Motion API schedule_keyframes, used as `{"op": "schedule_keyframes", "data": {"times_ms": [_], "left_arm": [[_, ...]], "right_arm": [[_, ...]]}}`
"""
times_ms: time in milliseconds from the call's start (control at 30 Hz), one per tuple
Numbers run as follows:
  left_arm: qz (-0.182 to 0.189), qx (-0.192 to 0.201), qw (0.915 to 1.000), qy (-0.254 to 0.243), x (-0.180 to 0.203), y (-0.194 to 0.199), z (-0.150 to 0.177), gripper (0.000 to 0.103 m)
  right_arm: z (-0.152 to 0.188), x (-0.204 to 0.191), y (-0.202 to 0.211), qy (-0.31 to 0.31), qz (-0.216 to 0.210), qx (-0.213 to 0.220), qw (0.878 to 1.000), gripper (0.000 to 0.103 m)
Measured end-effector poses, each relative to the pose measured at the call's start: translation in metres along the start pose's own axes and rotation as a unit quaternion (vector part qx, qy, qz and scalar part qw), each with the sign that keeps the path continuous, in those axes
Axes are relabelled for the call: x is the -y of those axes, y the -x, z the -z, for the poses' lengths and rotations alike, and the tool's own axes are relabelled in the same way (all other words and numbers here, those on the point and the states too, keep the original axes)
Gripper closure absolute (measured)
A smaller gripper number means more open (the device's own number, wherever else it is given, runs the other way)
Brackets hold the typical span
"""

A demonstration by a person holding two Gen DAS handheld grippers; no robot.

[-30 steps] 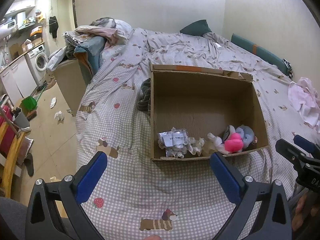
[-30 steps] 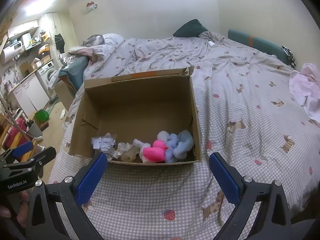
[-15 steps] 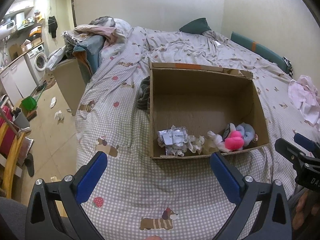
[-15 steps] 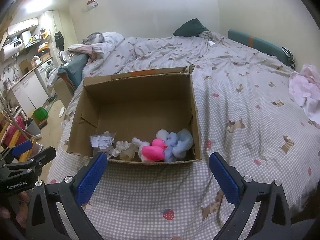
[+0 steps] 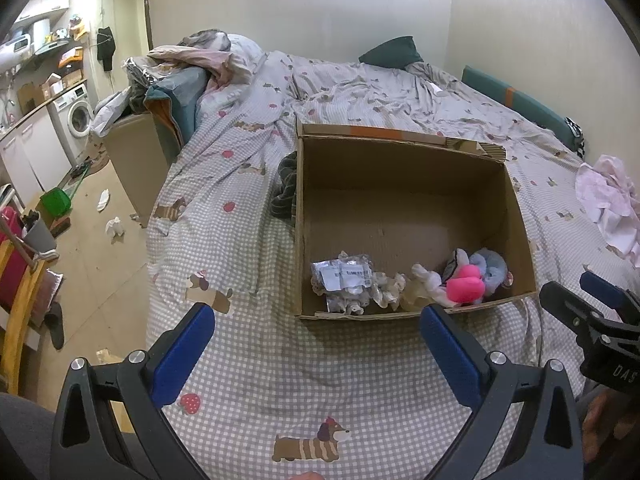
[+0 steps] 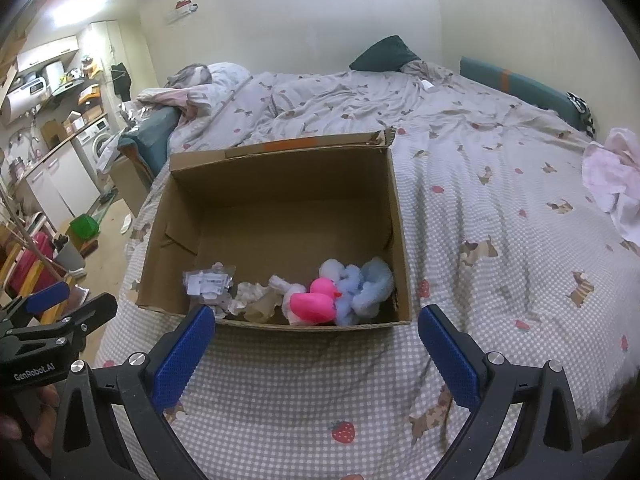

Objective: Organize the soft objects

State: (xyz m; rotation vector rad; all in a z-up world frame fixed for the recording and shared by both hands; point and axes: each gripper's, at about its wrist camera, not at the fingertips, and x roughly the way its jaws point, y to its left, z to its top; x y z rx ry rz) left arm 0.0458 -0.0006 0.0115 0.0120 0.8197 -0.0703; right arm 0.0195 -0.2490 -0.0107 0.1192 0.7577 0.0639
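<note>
An open cardboard box (image 5: 400,172) (image 6: 280,184) stands on the checked bedspread. Along its near wall lie soft things: a pink plush toy (image 5: 464,288) (image 6: 314,304), a light blue fluffy toy (image 5: 490,264) (image 6: 366,284), cream-white fabric pieces (image 5: 390,288) (image 6: 256,298) and a clear plastic packet with labels (image 5: 344,280) (image 6: 208,282). My left gripper (image 5: 316,336) is open and empty, held just in front of the box. My right gripper (image 6: 316,336) is open and empty too, also in front of the box. Each gripper shows at the edge of the other's view.
A pale pink garment (image 5: 612,204) (image 6: 616,176) lies on the bed at the right. A dark striped cloth (image 5: 285,188) lies against the box's left side. Piled bedding (image 5: 192,68) and a dark pillow (image 5: 390,52) are at the far end. The floor drops off left of the bed (image 5: 92,248).
Both grippers have drawn back slightly from the box, so it sits a little higher and smaller in view. Both stay open and empty. The box contents have not moved.
</note>
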Motion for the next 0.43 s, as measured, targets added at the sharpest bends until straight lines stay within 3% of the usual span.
{"op": "schedule_keyframes", "data": {"times_ms": [433], "left_arm": [[0.007, -0.001, 1.0000, 0.005, 0.0015, -0.0020, -0.0016, 0.001]], "right_arm": [[-0.0008, 0.0003, -0.0008, 0.000, -0.002, -0.001, 1.000, 0.000]]}}
